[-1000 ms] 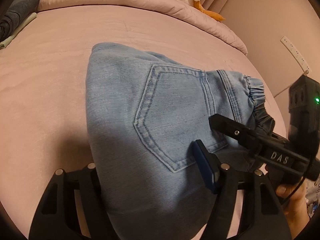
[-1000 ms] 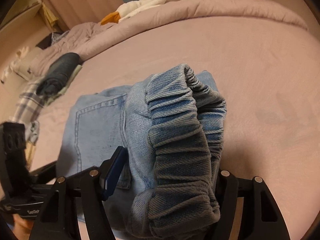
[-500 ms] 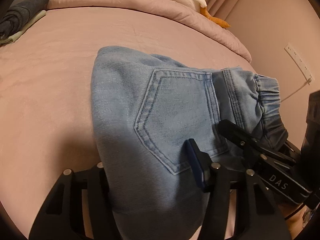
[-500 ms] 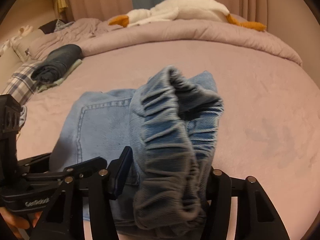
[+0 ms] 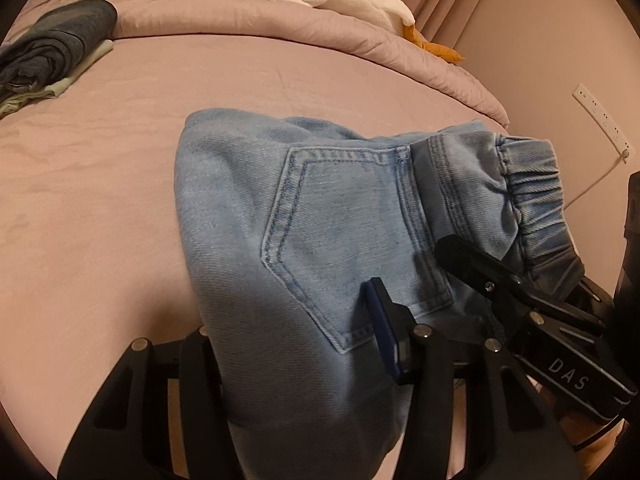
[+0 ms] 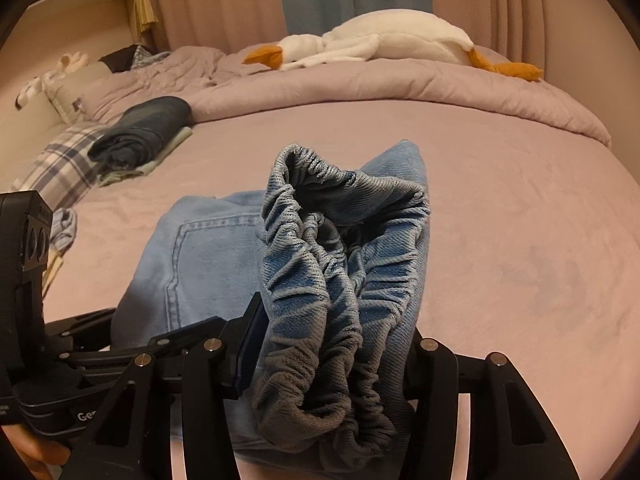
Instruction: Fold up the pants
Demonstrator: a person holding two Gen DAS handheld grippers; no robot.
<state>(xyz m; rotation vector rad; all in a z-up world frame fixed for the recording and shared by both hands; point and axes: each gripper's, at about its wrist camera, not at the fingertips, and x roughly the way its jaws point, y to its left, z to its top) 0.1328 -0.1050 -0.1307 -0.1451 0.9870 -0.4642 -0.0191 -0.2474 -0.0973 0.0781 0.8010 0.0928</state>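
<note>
Left wrist: both tongs (image 5: 304, 344) down-tilted

home bedroom: bed (image 6: 500, 200), plush goose (image 6: 384, 40)

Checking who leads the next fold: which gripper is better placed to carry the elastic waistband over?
Right, probably: the right gripper already has the bunched waistband between its jaws, while the left gripper, still closing, grips the jeans beside the back pocket.

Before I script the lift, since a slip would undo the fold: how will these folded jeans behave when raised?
Probably floppy: the jeans drape over the left gripper. The bunched elastic waistband looks bulky, giving the right gripper decent purchase. Layers may slide apart.
</note>
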